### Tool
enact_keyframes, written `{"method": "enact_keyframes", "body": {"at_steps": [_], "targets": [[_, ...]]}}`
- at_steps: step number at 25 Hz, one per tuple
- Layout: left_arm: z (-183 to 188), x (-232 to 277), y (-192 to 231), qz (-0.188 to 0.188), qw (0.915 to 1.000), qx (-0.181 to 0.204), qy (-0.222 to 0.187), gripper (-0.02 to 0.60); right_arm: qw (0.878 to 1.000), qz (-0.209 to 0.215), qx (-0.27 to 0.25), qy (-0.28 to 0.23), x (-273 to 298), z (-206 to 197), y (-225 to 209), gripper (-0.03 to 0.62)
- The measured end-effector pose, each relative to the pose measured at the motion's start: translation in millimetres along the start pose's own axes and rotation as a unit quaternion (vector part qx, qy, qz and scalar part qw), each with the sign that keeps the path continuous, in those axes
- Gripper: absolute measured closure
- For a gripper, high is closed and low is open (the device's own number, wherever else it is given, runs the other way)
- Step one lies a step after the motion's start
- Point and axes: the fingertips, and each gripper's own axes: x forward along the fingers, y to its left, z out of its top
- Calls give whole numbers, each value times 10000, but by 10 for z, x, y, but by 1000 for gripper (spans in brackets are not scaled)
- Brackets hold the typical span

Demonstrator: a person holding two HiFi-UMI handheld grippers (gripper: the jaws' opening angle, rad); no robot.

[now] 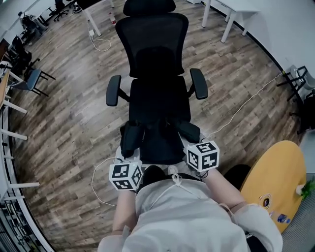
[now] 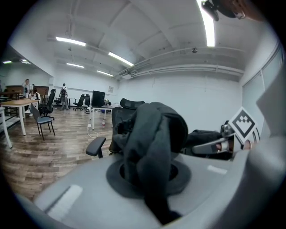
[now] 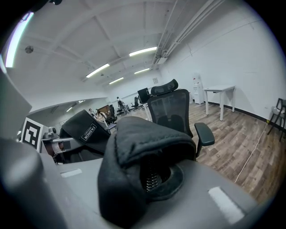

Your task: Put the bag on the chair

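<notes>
The black office chair (image 1: pixel 156 74) faces me, its seat (image 1: pixel 158 101) bare. A black bag (image 1: pixel 158 140) hangs in front of the seat's front edge, stretched between my two grippers. My left gripper (image 1: pixel 131 139) is shut on a bunched black strap of the bag (image 2: pixel 152 143), which fills the jaws in the left gripper view (image 2: pixel 149 176). On the other side, my right gripper (image 1: pixel 189 131) is shut on a padded black fold of the bag (image 3: pixel 143 147), with fabric draped over its jaws (image 3: pixel 147 181). Most of the bag's body is hidden below the grippers.
Armrests (image 1: pixel 113 90) (image 1: pixel 198 82) flank the seat. A white cable (image 1: pixel 246 103) runs over the wood floor at right, another loops at left (image 1: pixel 96 179). A yellow round table (image 1: pixel 275 177) stands close at my right. White desks (image 1: pixel 231 15) and other chairs (image 1: pixel 29 78) stand farther off.
</notes>
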Motion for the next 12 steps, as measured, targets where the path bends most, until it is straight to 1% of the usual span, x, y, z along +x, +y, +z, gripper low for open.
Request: {"method": "enact_keyframes", "body": {"at_steps": [3,7,12], "targets": [[52,276,113,-95,9999,-10,115,557,9999,-72,95,88,220,97,-108,563],[159,703,327,-319,9992,-12,242,558,9993,-255,206,163,562,275,-229,563],[464,1299,631,-715,9970,82,301,558,9977,-579,349,93,1012,664,-363,563]]}}
